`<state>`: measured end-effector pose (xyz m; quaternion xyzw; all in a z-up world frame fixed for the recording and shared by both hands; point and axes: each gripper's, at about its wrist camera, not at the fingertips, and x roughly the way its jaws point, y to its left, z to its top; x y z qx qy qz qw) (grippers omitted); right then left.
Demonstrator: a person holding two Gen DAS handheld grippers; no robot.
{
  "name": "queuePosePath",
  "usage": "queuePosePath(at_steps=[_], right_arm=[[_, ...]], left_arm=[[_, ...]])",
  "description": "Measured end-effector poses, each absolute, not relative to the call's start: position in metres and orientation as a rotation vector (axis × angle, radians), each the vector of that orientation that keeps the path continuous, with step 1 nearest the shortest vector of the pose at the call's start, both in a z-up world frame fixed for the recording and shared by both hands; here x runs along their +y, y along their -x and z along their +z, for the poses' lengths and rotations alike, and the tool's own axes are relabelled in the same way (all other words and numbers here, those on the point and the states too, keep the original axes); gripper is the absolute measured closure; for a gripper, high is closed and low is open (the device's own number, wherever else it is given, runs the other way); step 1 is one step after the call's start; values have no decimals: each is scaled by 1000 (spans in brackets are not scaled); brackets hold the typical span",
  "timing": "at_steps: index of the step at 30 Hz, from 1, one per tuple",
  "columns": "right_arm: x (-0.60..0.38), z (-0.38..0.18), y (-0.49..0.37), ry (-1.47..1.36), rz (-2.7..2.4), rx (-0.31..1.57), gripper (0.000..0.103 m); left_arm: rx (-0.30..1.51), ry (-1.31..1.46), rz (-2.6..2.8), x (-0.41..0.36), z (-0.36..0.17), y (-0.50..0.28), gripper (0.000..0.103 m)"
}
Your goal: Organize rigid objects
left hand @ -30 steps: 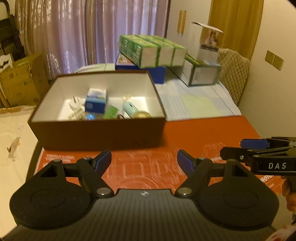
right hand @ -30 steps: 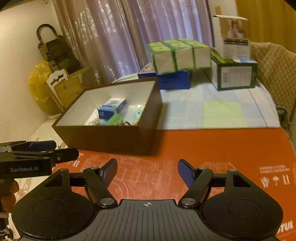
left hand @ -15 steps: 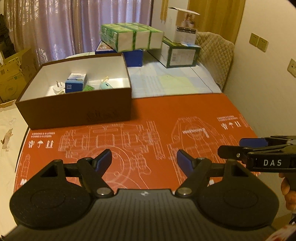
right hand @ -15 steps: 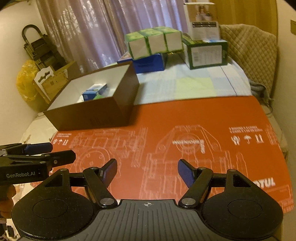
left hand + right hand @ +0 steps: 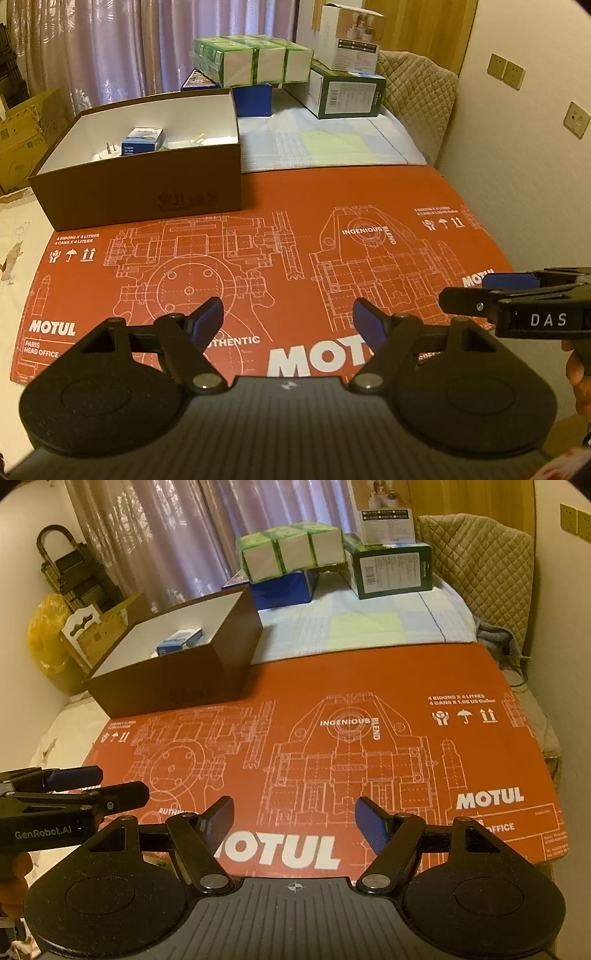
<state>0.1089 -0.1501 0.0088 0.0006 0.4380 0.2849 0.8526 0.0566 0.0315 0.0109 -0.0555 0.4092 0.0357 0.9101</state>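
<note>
A brown box (image 5: 140,192) with a white inside stands at the far left of the red Motul mat (image 5: 295,236). In it lie a blue carton (image 5: 142,140), a white plug (image 5: 107,153) and other small items, partly hidden by the front wall. The box also shows in the right wrist view (image 5: 177,679). My left gripper (image 5: 288,323) is open and empty, low over the mat's near edge. My right gripper (image 5: 294,821) is open and empty beside it. Each gripper shows at the edge of the other's view.
Behind the mat lies a pale checked cloth (image 5: 332,144). On it stand green-and-white cartons (image 5: 255,62) on a blue box (image 5: 251,98), a green box (image 5: 347,92) and a white box (image 5: 349,37). A quilted chair back (image 5: 417,88) is at far right. Wall on the right.
Both grippers have drawn back from the brown box toward the near edge of the mat, so the box now looks smaller and farther. Both stay open and empty.
</note>
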Motion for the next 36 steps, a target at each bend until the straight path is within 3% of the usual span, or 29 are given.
queuePosePath(at_steps=[36], right_arm=[[-147, 3, -99, 12, 584, 949, 33]], left_arm=[[845, 112, 59, 26, 9, -53, 29]])
